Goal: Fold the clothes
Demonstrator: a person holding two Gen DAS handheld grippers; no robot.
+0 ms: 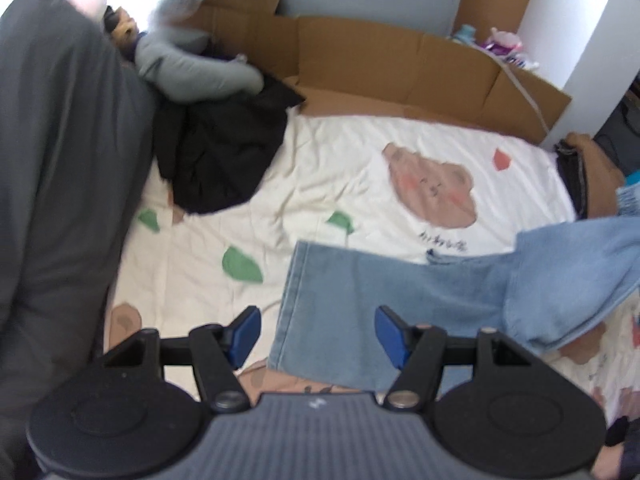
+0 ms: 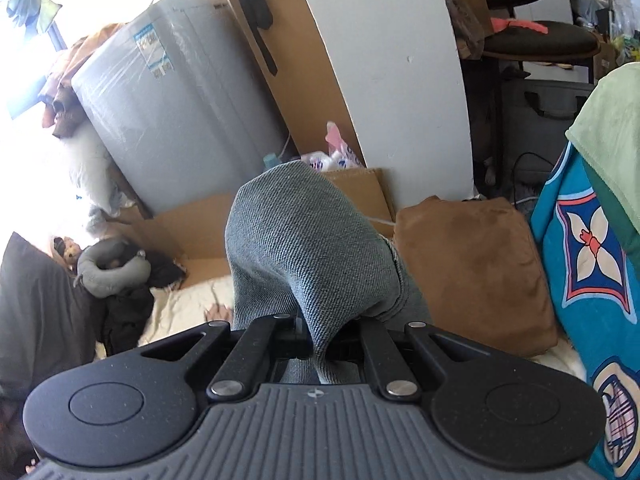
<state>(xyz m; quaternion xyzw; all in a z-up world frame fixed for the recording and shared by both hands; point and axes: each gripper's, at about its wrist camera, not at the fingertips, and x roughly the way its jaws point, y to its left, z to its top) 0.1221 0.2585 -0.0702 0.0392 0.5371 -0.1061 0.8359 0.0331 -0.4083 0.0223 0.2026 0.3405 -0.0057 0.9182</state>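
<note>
Your left gripper (image 1: 316, 338) gapes over flat denim jeans (image 1: 360, 304) | right gripper (image 2: 324, 340) pinches twill folds at 12 o'clock.

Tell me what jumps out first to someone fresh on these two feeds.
First, the light-blue jeans: one leg lies flat across the cream bear-print bedsheet, straight ahead of the open left tool. In the right wrist view, the right tool is shut on a bunched fold of the denim, which rises up and fills the middle of the frame. A black garment lies crumpled at the sheet's far left.
</note>
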